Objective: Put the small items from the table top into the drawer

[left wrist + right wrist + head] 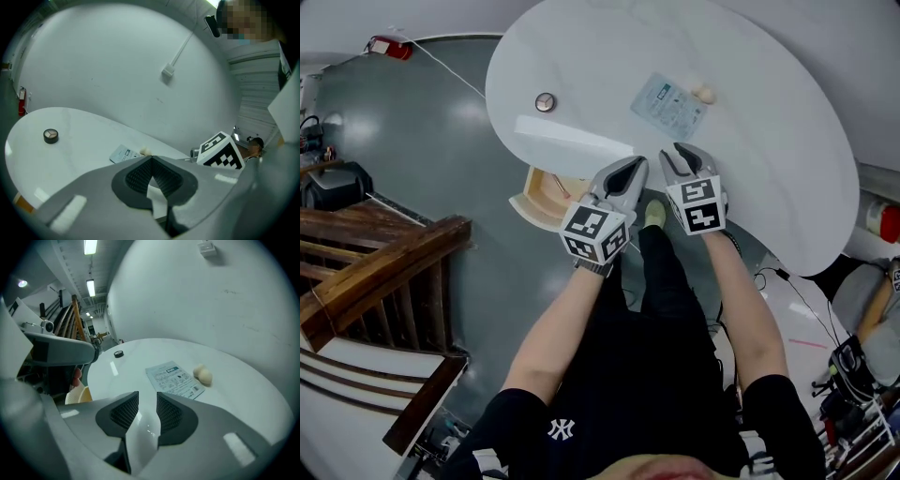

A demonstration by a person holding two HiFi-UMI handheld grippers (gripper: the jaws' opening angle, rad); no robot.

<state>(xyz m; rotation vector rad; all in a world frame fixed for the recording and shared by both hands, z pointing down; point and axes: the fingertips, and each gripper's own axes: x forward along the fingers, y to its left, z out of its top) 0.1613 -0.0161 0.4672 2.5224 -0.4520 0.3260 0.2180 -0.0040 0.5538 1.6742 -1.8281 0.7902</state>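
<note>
An open drawer (pixel 546 192) sits under the table (pixel 769 141) edge, left of the left gripper (pixel 630 171), whose fingers are pressed together on nothing. A round disc (pixel 546 102) lies well ahead and left of them. Ahead of the right gripper (pixel 677 155), with its 2 fingers slightly spread and empty, lies a flat packet (pixel 668 105), long axis running far-left to near-right. A cream lump (pixel 704 93) sits just beside the packet's far right edge.

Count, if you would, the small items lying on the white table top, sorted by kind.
round dark disc: 1
flat printed packet: 1
cream lump: 1
Total: 3
</note>
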